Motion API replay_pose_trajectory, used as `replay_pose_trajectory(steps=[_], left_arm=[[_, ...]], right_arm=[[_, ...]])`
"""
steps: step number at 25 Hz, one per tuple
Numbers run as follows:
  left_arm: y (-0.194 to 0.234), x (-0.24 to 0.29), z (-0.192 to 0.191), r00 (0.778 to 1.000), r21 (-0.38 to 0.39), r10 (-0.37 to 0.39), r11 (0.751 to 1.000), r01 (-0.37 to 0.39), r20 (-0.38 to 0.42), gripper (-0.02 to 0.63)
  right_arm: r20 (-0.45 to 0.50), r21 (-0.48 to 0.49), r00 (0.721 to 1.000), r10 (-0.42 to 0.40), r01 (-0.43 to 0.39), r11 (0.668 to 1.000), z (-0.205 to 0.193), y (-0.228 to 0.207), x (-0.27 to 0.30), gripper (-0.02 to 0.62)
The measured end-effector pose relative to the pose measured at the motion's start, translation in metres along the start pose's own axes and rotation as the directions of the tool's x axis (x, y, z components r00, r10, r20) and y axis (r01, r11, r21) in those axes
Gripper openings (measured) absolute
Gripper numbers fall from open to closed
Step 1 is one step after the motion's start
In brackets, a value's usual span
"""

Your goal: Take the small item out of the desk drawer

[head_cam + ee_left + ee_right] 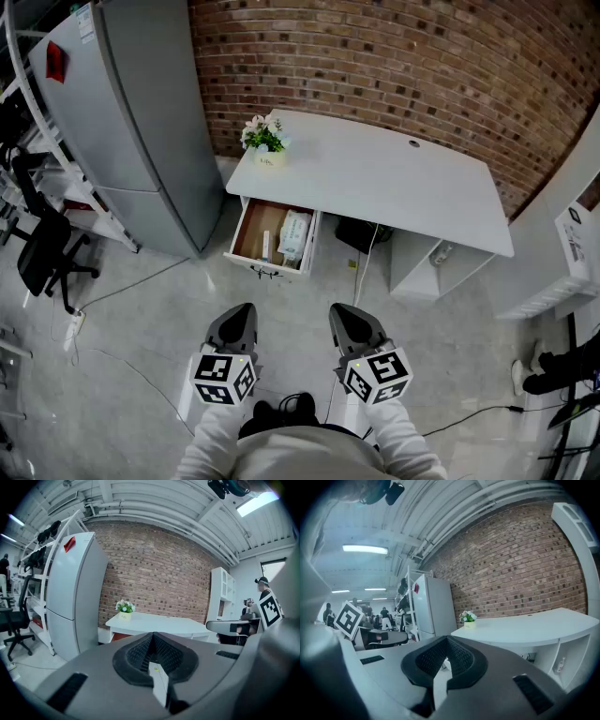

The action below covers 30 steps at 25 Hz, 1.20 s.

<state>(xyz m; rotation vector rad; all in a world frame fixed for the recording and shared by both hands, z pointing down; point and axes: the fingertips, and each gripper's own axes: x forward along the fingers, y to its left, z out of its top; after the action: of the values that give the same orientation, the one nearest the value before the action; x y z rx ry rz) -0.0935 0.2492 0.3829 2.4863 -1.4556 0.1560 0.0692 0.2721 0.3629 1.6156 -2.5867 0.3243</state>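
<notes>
The desk drawer (246,231) stands pulled open under the left end of the white desk (394,178). Inside it lie a white packet (293,235) and a small slim white item (266,247). Both grippers hang low in the head view, well short of the drawer, over the floor. My left gripper (236,325) is shut with nothing between its jaws, and so is my right gripper (350,321). In the left gripper view the gripper (152,638) points at the desk (159,623). In the right gripper view the gripper (447,641) points along the desk (525,623).
A small potted plant (264,139) stands on the desk's left corner. A tall grey fridge (141,122) is left of the desk, and a black office chair (42,253) farther left. Cables (122,361) trail over the floor. A white shelf unit (562,262) stands at right.
</notes>
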Motion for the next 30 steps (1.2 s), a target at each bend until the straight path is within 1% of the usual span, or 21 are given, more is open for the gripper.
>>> replay_pose_trajectory(steps=[5,8,14,20,24,30], left_arm=[[-0.013,-0.003,-0.006,1.000,0.006,0.019,1.000,-0.019,-0.003,0.018],[-0.017,-0.006,-0.007,1.000,0.012,0.026,1.000,-0.026,-0.003,0.017],[-0.021,-0.007,-0.004,0.999,0.026,0.041,0.999,-0.041,-0.007,0.018],[-0.029,-0.008,-0.002,0.999,0.028,0.054,0.998,-0.054,0.005,0.023],[-0.030,-0.005,-0.003,0.998,0.023,0.067,0.997,-0.067,0.000,0.080],[-0.024,0.008,-0.012,0.997,0.020,0.075,0.997,-0.074,-0.035,0.113]], right_arm=[[0.019,0.012,1.000,0.014,-0.015,1.000,0.001,-0.009,-0.014,0.026],[0.032,0.036,0.999,0.013,-0.014,0.999,0.002,-0.014,-0.020,0.026],[0.032,0.054,0.999,0.035,-0.037,0.998,0.000,-0.009,-0.022,0.028],[0.023,0.067,0.997,0.078,-0.079,0.995,-0.005,-0.005,-0.030,0.028],[0.014,0.073,0.996,0.088,-0.089,0.993,-0.008,-0.008,-0.030,0.028],[0.003,0.085,0.996,0.091,-0.091,0.992,-0.012,-0.017,-0.021,0.028]])
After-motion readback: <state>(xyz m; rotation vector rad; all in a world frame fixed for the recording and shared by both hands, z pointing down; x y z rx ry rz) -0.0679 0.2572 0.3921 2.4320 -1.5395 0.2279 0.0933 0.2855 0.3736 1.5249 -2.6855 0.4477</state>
